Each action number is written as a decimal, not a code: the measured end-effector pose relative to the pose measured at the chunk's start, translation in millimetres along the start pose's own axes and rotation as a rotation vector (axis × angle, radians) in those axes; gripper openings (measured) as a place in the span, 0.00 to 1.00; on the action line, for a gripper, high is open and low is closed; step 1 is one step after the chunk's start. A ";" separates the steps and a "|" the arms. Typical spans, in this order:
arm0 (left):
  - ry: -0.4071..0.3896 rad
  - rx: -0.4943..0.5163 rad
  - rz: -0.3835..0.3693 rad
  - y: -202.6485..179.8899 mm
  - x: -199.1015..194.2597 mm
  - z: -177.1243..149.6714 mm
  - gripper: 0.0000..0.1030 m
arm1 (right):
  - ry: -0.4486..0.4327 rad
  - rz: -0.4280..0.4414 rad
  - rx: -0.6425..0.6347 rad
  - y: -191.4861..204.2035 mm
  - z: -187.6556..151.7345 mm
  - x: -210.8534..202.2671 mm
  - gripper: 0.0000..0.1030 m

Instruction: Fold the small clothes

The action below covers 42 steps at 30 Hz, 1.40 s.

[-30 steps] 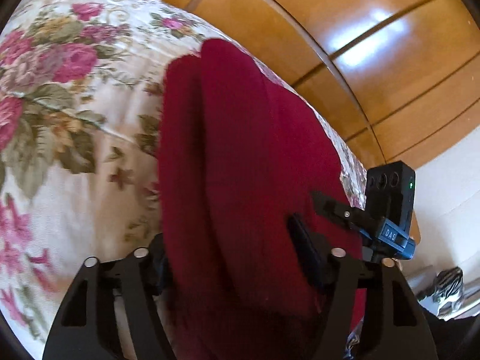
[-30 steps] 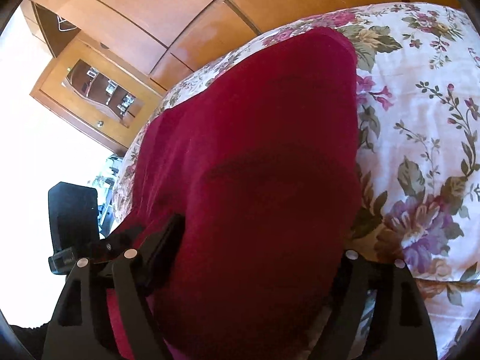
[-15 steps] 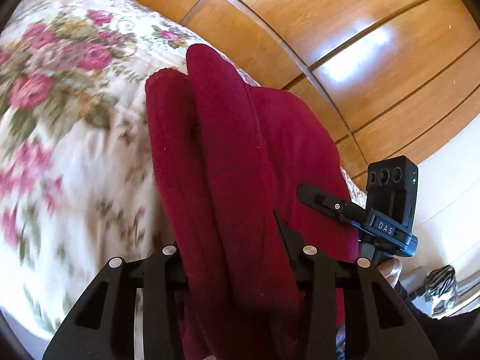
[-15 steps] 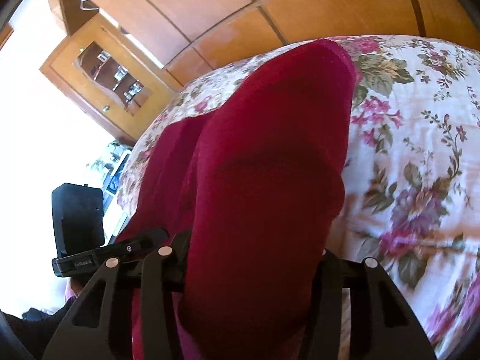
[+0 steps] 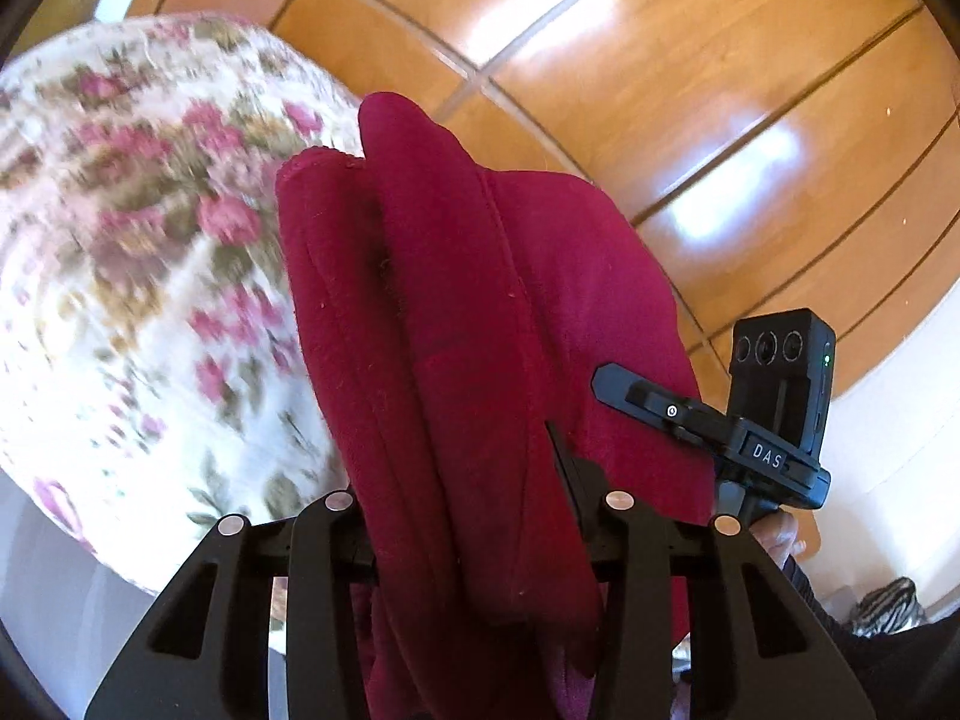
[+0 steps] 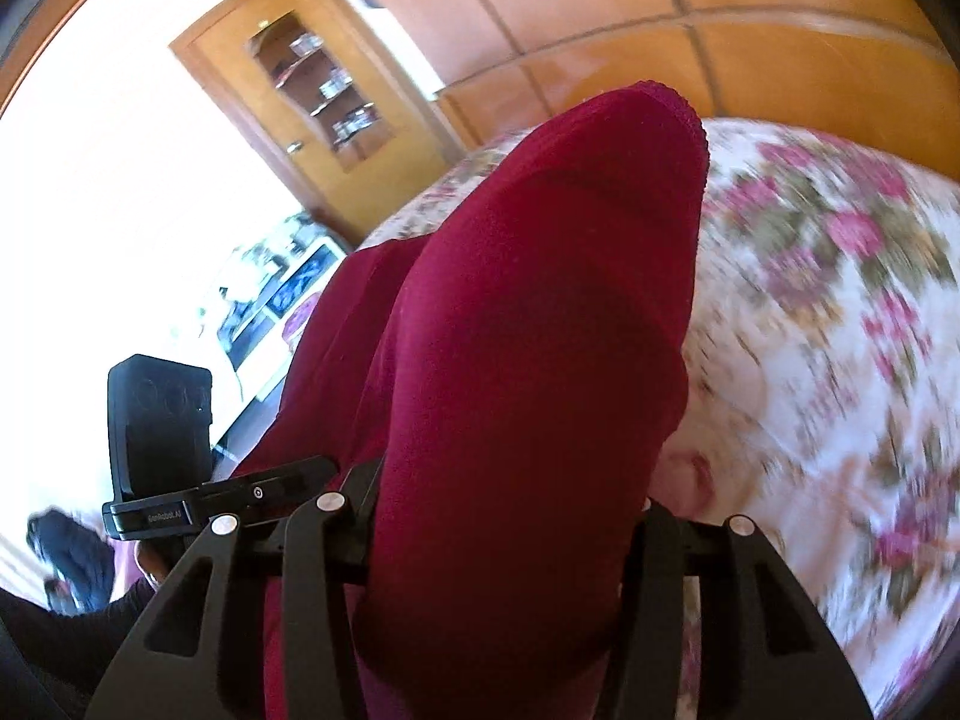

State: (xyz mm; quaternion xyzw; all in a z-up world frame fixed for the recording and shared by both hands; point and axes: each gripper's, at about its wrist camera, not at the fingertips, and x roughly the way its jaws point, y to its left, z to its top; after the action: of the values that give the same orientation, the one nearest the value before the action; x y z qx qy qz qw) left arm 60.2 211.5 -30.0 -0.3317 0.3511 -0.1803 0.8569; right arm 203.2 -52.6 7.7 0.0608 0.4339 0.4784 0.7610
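A dark red garment (image 5: 456,324) fills the middle of both wrist views, bunched in thick folds and lifted off the flowered bedspread (image 5: 132,276). My left gripper (image 5: 474,480) is shut on one end of it, cloth packed between the jaws and hiding the fingertips. My right gripper (image 6: 504,498) is shut on the other end of the red garment (image 6: 528,324) in the same way. Each view also shows the other gripper beside the cloth: the right gripper (image 5: 606,381) in the left wrist view, the left gripper (image 6: 324,468) in the right wrist view.
The flowered bedspread (image 6: 840,324) covers a bed below the cloth. Polished wooden panels (image 5: 690,108) rise behind it. A wooden glass-door cabinet (image 6: 312,90) stands at the left of the right wrist view, beside bright window light and a cluttered surface (image 6: 270,300).
Both grippers closed on the red garment, then rose and drew back with it. The cloth has bunched and lifted off the bedspread, and more of the wooden wall shows in both views.
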 end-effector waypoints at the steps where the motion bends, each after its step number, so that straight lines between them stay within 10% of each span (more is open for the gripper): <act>1: -0.023 0.003 0.009 0.2 -5.1 7.2 0.39 | 0.004 0.008 -0.031 4.8 11.4 5.1 0.45; 11: -0.147 -0.040 0.138 28.7 -7.2 72.7 0.39 | 0.112 0.108 -0.079 -15.3 96.8 84.0 0.51; 16: -0.026 -0.077 0.343 70.5 40.0 82.9 0.40 | 0.236 -0.052 0.019 -69.4 91.6 160.8 0.75; 20: -0.026 -0.129 0.328 87.4 49.6 87.8 0.44 | 0.166 -0.038 0.143 -98.0 74.8 157.5 0.93; 26: -0.043 -0.083 0.423 70.1 37.1 86.5 0.45 | 0.075 -0.178 0.046 -78.3 71.2 114.2 0.92; 35: -0.136 -0.019 0.646 29.1 17.8 61.7 0.51 | -0.003 -0.330 -0.246 3.5 30.7 80.8 0.50; 42: -0.144 0.006 0.727 28.7 20.0 53.5 0.51 | 0.062 -0.353 -0.255 13.5 -5.6 98.3 0.49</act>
State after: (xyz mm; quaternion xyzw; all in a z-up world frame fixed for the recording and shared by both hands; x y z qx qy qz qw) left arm 114.7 244.9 -31.0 -0.1947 0.3844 0.1585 0.8884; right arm 206.4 29.5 -48.0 -0.1274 0.3970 0.3904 0.8208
